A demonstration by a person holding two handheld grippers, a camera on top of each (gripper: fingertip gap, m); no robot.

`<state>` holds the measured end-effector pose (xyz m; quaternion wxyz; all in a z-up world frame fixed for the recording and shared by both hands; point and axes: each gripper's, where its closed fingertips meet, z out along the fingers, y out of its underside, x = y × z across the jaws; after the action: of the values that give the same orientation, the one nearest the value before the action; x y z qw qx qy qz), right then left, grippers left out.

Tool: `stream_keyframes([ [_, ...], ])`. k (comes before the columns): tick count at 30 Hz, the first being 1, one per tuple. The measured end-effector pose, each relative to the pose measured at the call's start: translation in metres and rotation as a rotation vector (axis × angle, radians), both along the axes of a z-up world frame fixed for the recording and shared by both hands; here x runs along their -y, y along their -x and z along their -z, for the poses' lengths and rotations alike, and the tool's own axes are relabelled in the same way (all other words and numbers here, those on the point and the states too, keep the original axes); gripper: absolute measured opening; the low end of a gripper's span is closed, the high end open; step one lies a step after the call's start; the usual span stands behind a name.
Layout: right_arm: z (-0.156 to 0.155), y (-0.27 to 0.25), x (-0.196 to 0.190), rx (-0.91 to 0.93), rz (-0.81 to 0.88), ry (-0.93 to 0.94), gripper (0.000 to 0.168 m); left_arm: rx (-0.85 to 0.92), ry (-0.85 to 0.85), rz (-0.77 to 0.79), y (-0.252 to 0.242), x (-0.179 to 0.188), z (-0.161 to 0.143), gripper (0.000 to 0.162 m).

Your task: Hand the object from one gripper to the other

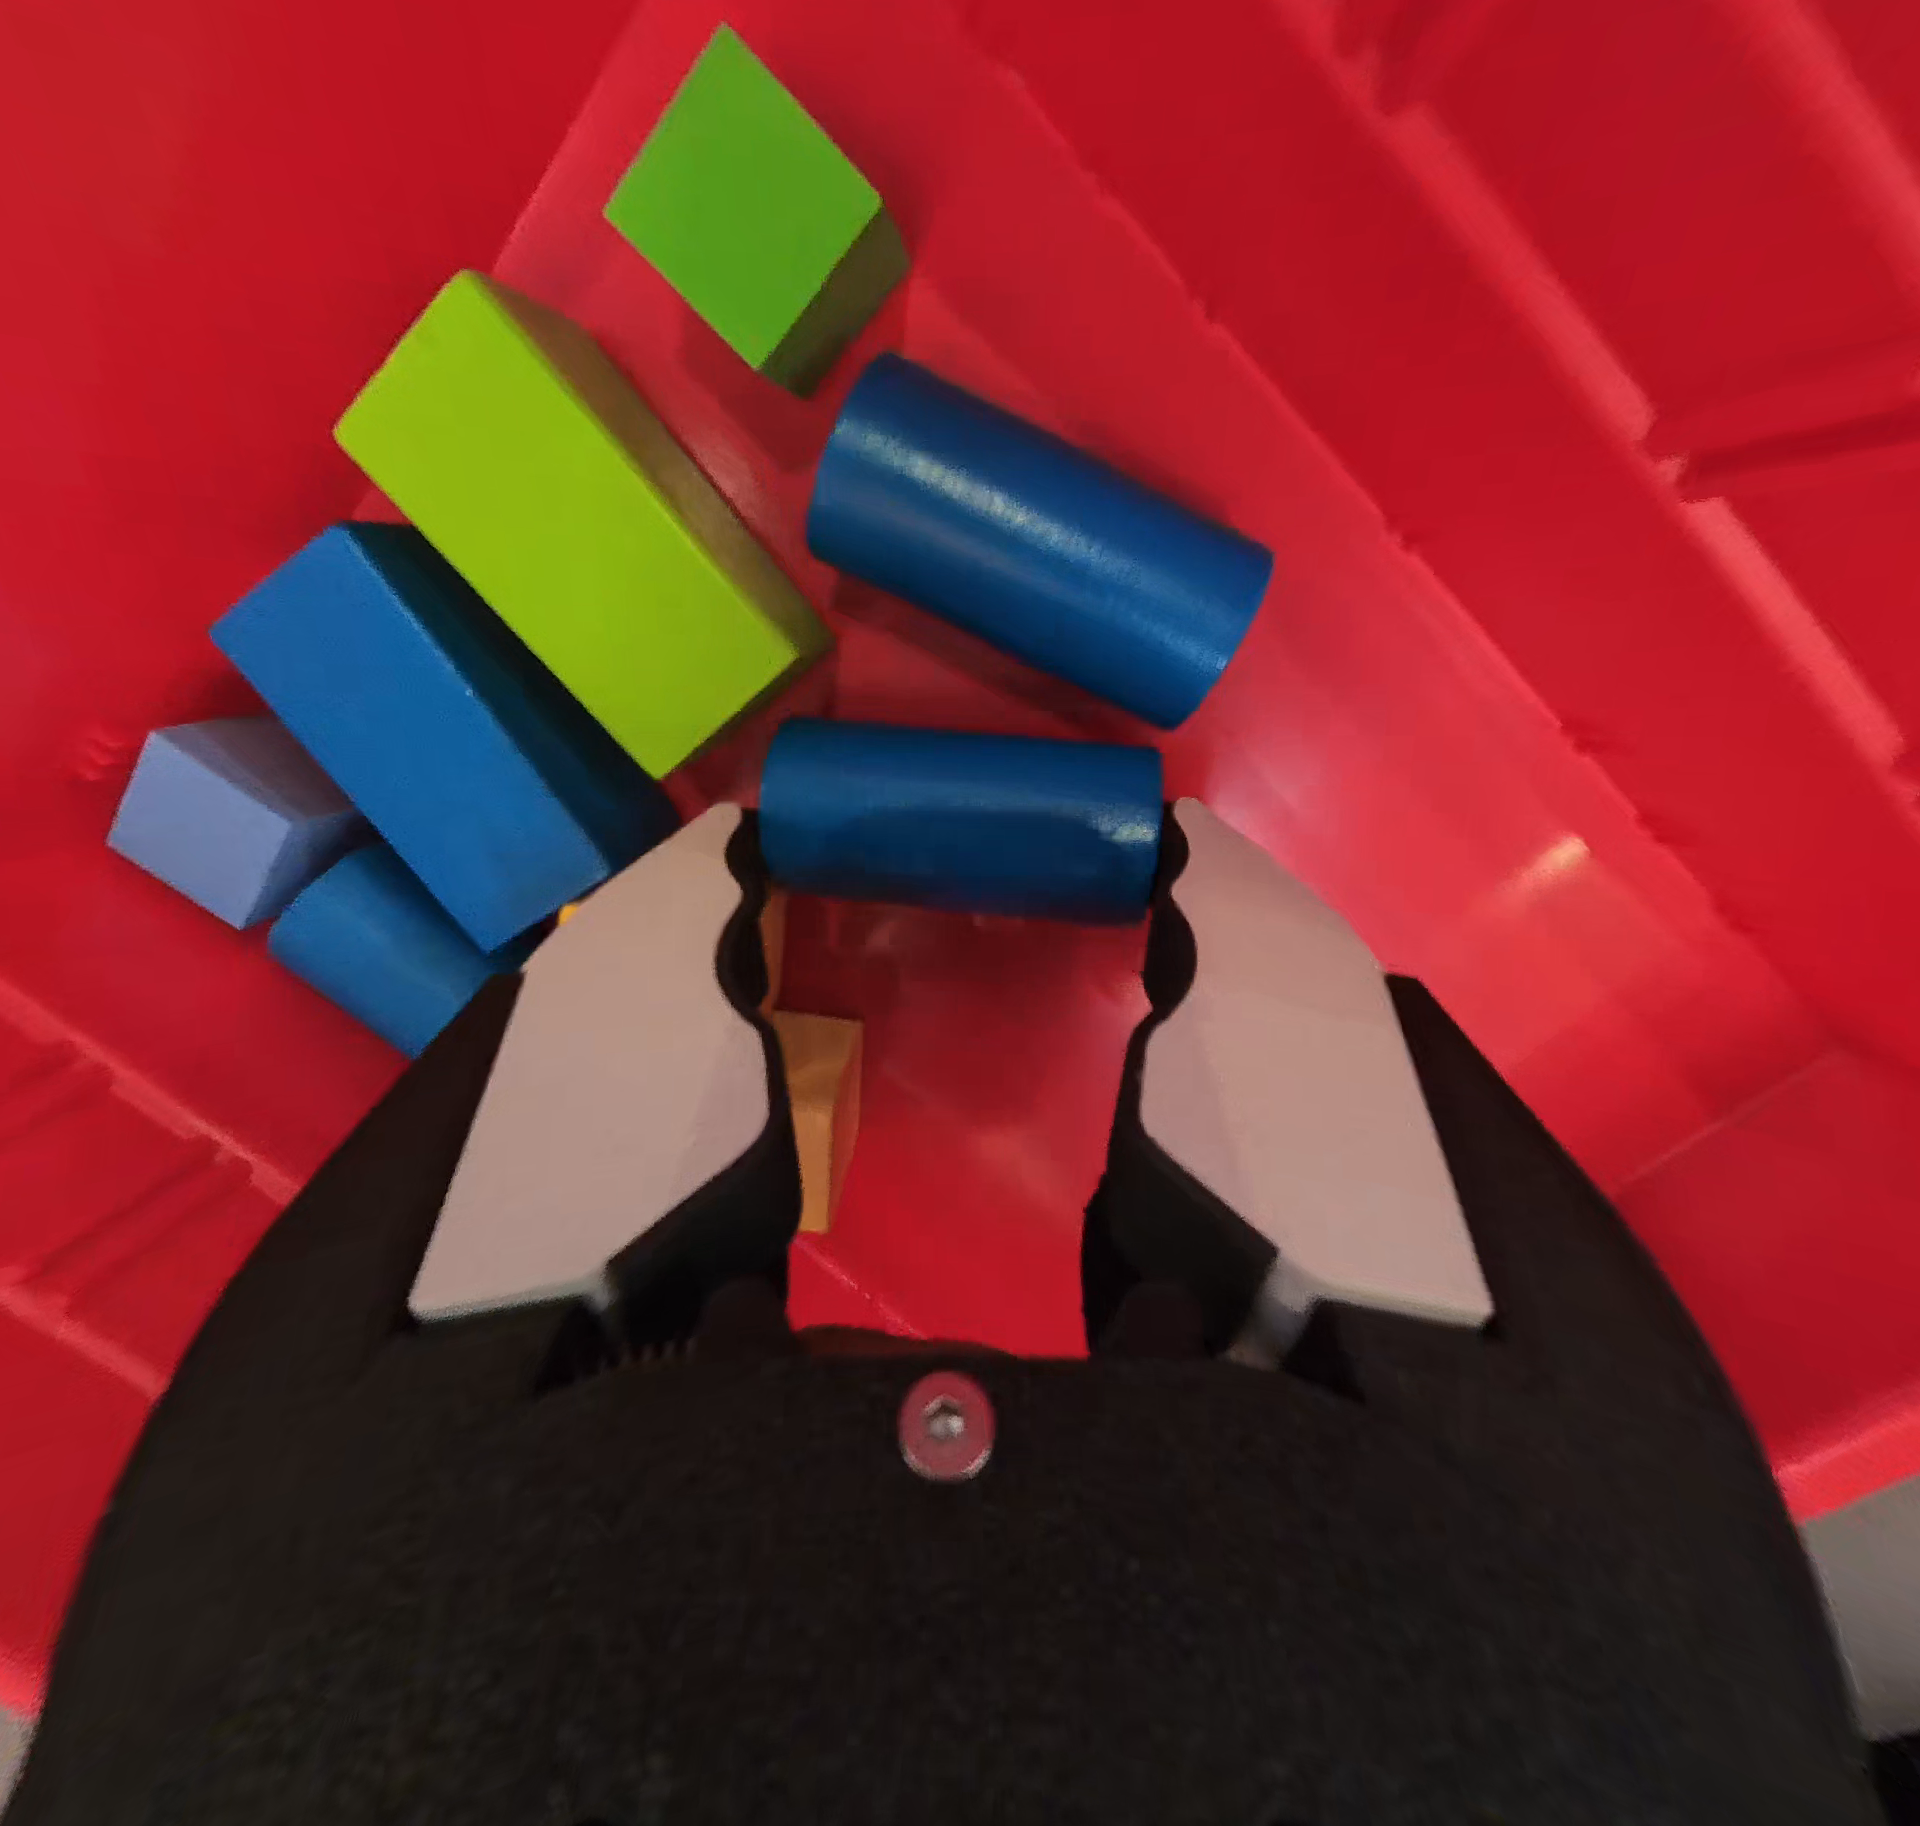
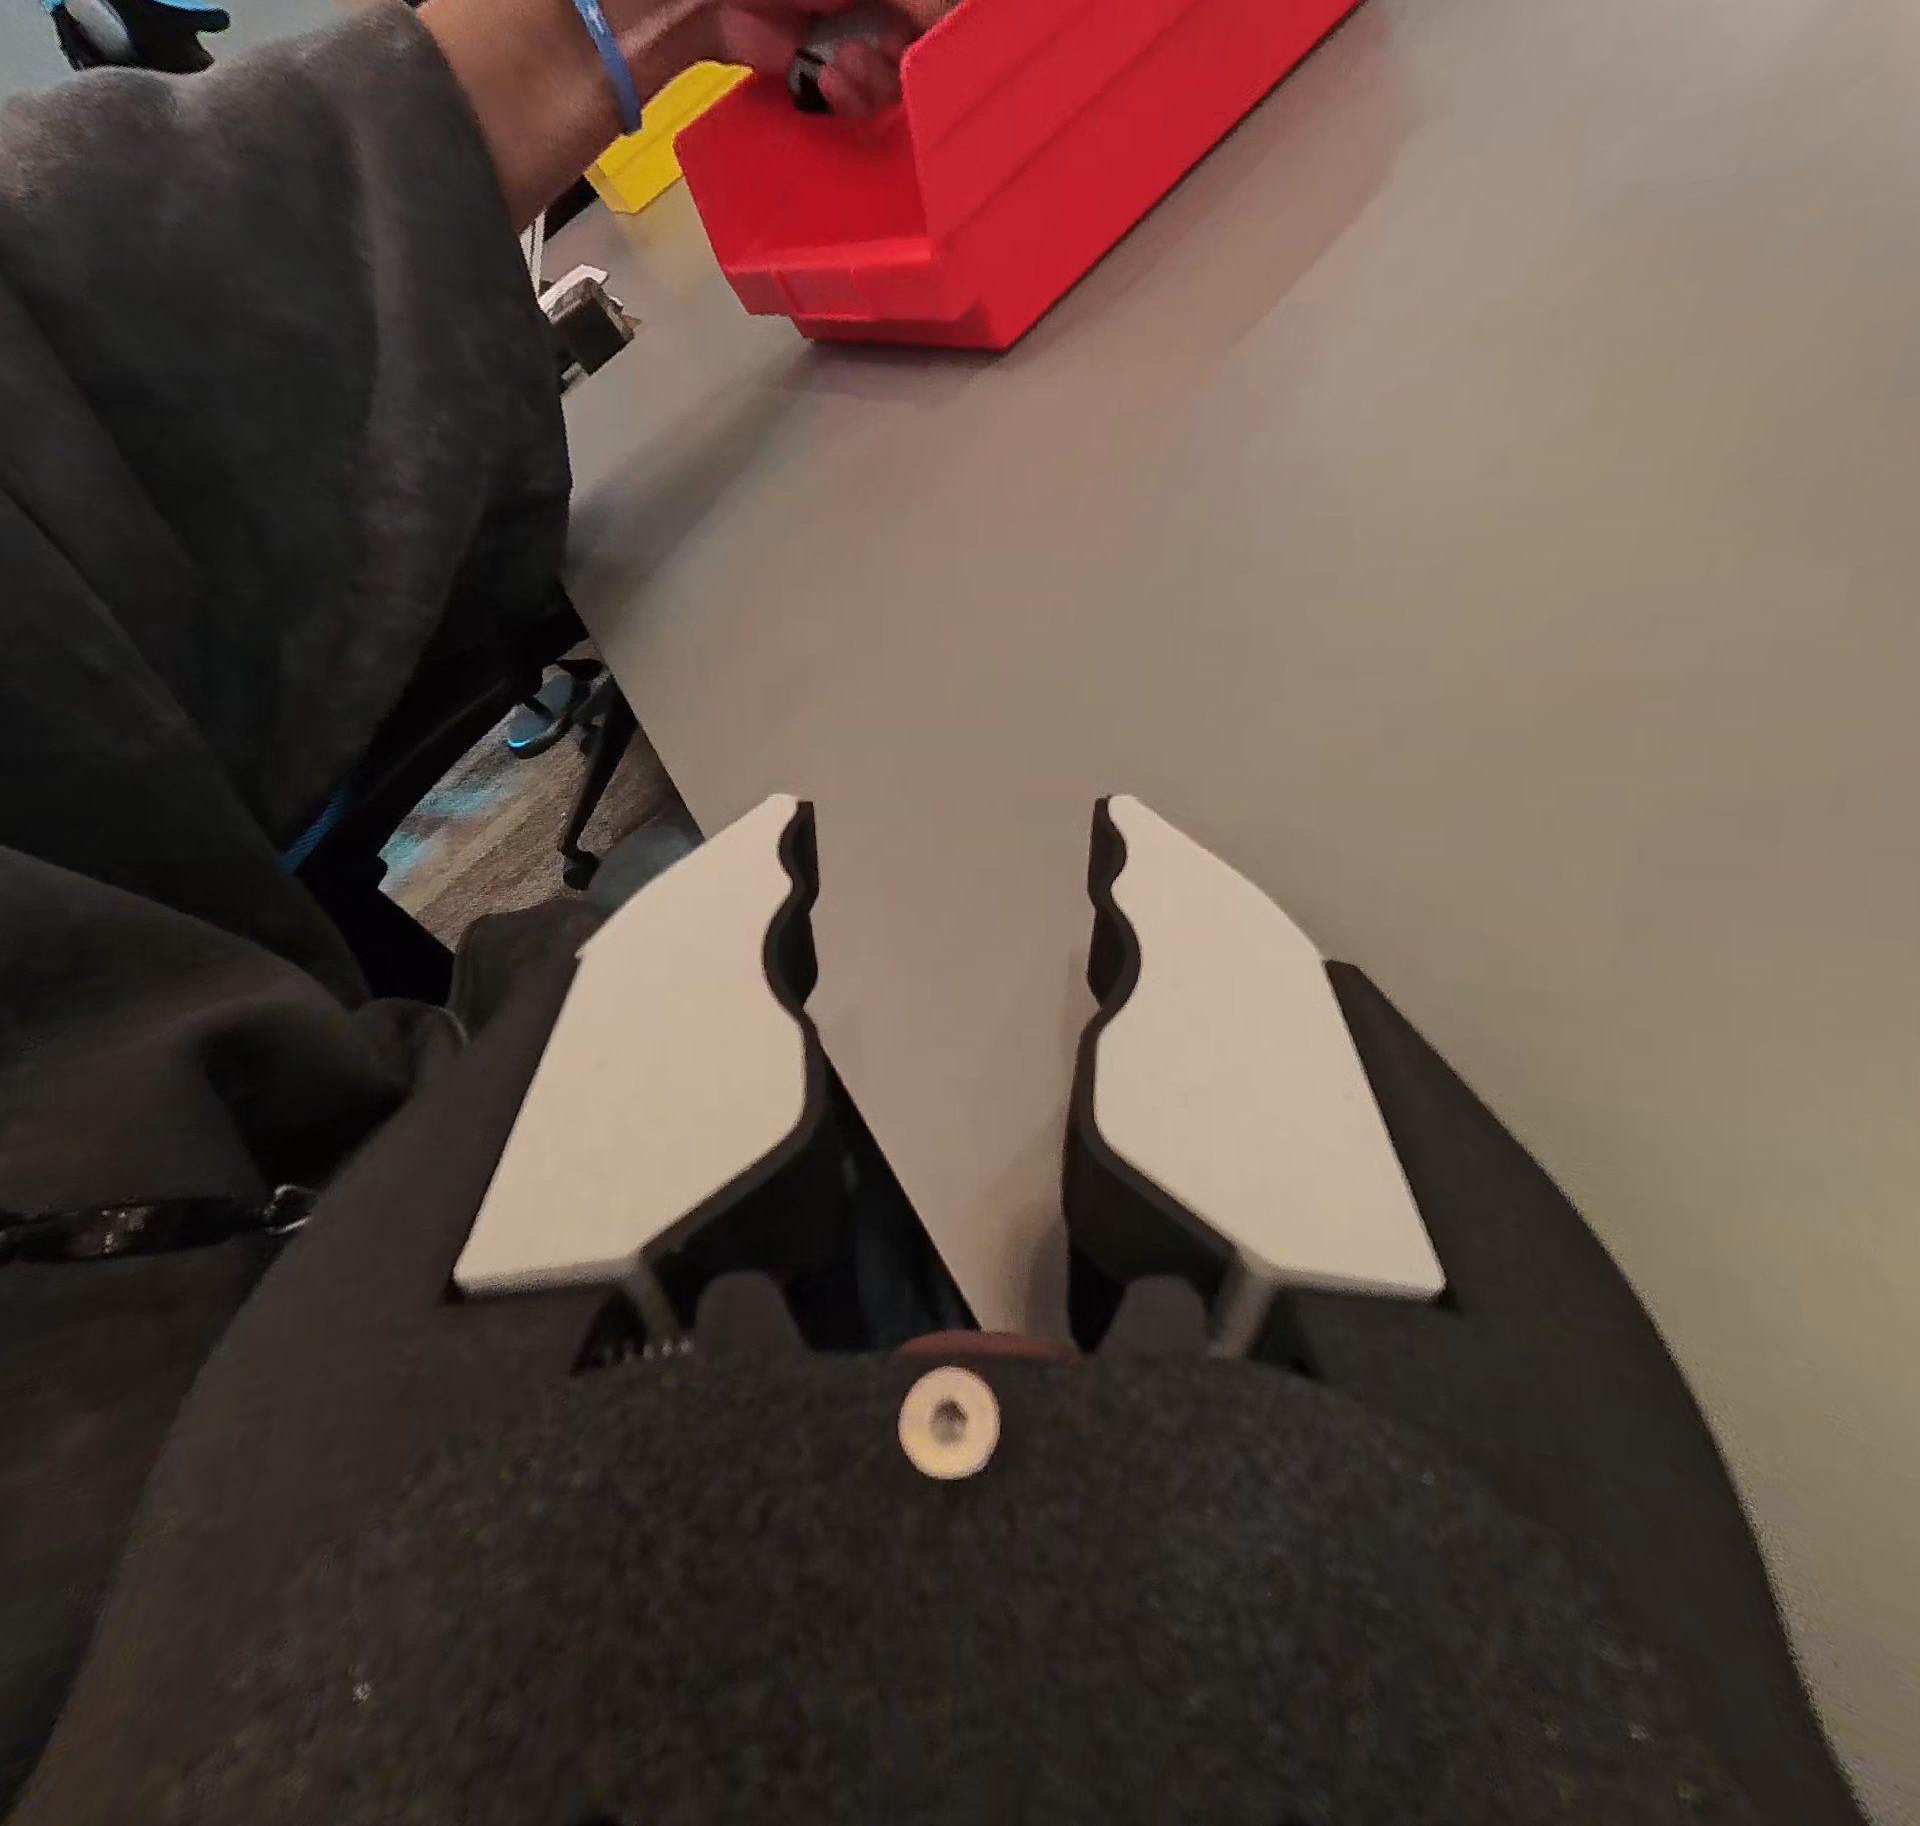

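Observation:
In the left wrist view my left gripper [image 1: 956, 836] is inside a red bin [image 1: 1455, 322]. Its fingertips press on the two flat ends of a small blue cylinder [image 1: 956, 810] that lies crosswise between them. In the right wrist view my right gripper [image 2: 951, 831] is open and empty, low over a grey table [image 2: 1351, 581]. The same red bin [image 2: 1039, 166] stands farther off on the table, and a person's hand [image 2: 727, 0] reaches into it; the left gripper itself is hidden there.
The bin also holds a larger blue cylinder [image 1: 1039, 540], a lime green block [image 1: 571, 519], a green block [image 1: 748, 207], a blue block [image 1: 426, 727], a pale blue block [image 1: 229, 820] and an orange block [image 1: 821, 1101]. A yellow bin [image 2: 665, 145] stands behind the red one. A dark sleeve [image 2: 260, 426] fills the left.

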<state>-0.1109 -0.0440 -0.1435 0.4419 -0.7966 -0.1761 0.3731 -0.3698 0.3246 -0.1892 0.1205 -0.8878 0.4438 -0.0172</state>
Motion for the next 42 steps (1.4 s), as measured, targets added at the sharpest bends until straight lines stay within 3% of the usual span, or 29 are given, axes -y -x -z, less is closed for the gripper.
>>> stream_keyframes([
  [3,0.002,0.004,0.002,0.02,-0.018,-0.003,0.049,0.113,0.023,-0.041,-0.004,0.008,-0.014,0.07],
  [7,-0.004,-0.002,-0.003,0.098,-0.03,-0.099,0.05,0.549,0.096,-0.172,-0.03,0.038,-0.068,0.07],
  [12,-0.035,-0.011,-0.043,0.18,-0.046,-0.315,0.056,1.166,0.354,-0.275,-0.078,0.103,-0.153,0.07],
  [16,-0.069,0.005,-0.086,0.207,-0.127,-0.459,0.056,1.416,0.621,-0.269,-0.131,0.157,-0.183,0.07],
  [21,-0.112,0.035,-0.13,0.264,-0.199,-0.615,0.051,1.43,0.871,-0.191,-0.193,0.222,-0.179,0.07],
  [25,-0.128,0.055,-0.125,0.227,-0.275,-0.672,0.045,1.419,0.95,-0.147,-0.212,0.247,-0.179,0.07],
  [28,-0.125,0.059,-0.12,0.22,-0.285,-0.697,0.031,1.394,1.033,-0.105,-0.219,0.265,-0.177,0.07],
  [32,-0.117,0.054,-0.11,0.259,-0.305,-0.676,0.031,1.414,1.048,-0.091,-0.221,0.277,-0.171,0.07],
  [34,-0.119,0.046,-0.109,0.278,-0.273,-0.665,0.031,1.419,1.011,-0.075,-0.214,0.284,-0.164,0.071],
  [37,-0.137,0.006,-0.122,0.309,-0.174,-0.624,0.031,1.342,0.804,-0.071,-0.202,0.295,-0.135,0.065],
  [40,-0.174,-0.075,-0.149,0.27,0.064,-0.516,0.031,1.22,0.621,0.015,-0.193,0.327,-0.105,0.059],
  [42,-0.162,-0.14,-0.168,0.347,0.217,-0.289,0.031,1.118,0.489,0.05,-0.185,0.343,-0.081,0.059],
])
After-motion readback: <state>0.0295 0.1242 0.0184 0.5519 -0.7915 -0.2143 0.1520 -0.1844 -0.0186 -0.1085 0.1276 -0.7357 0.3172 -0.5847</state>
